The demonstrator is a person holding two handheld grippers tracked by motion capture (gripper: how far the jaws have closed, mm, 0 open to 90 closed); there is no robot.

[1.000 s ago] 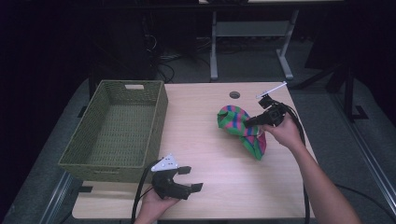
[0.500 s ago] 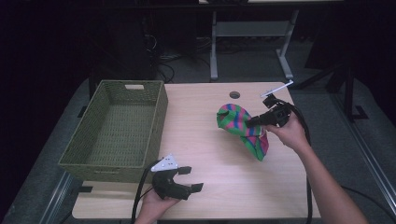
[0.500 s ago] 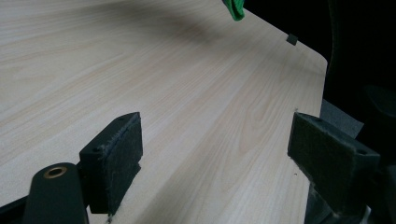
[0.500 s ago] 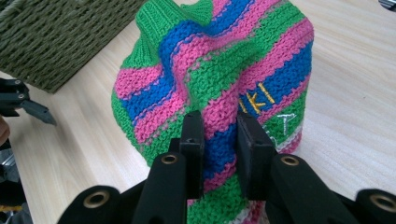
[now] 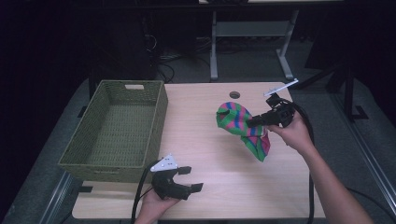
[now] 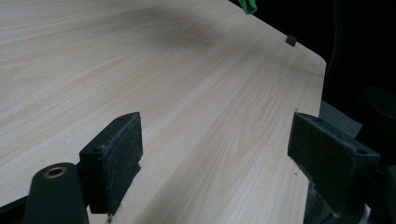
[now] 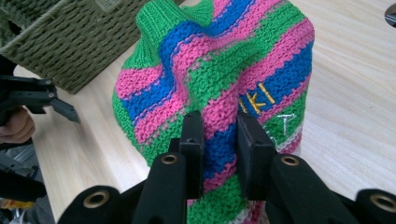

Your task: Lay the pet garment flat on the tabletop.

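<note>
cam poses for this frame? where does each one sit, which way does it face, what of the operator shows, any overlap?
High view: above the person's side, facing forward and down on the table; both forearms, left gripper, right gripper.
Left gripper view: rides the left gripper, looking low across bare tabletop; jaws wide apart.
Right gripper view: rides the right gripper, clamped on the striped knit cloth.
Shared: high and right gripper views both show cloth and basket.

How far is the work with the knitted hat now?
Done: the right gripper has pinched the striped knitted hat between its fingers. In hand: the hat hangs lifted above the table. Left: the wicker basket is empty; the left gripper waits open.
</note>
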